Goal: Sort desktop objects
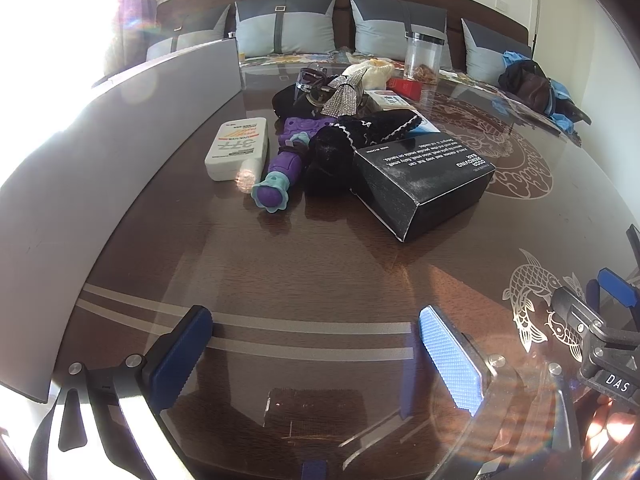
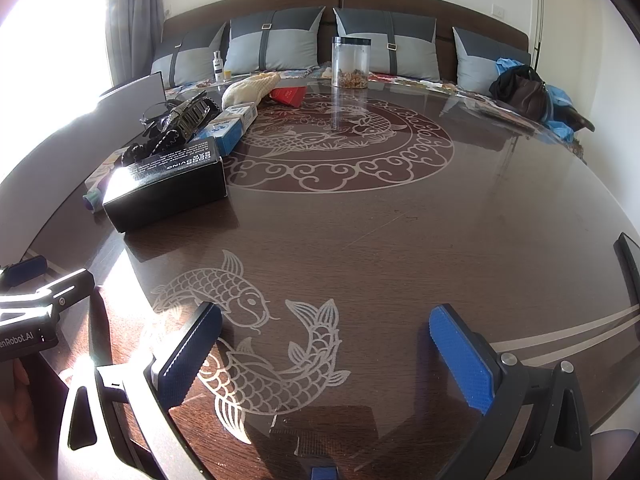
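Left gripper (image 1: pixel 316 356) released, empty; black box (image 1: pixel 424 184) at 1 o'clock, long axis toward 2, nearer it; right gripper (image 2: pixel 326 356) also released.

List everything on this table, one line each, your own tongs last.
Black cardboard soap box: one, black, nearest edge of the pile.
White flat sunscreen bottle: one, white, pile's left side.
Purple plastic toy with teal collar: one, beside the bottle.
Black velvet cloth: one, behind the box.
Clear plastic jar with dark lid: one, far table edge.
Red small box: one, near the jar.
Left tongs: open, empty.
Right tongs: open, empty.
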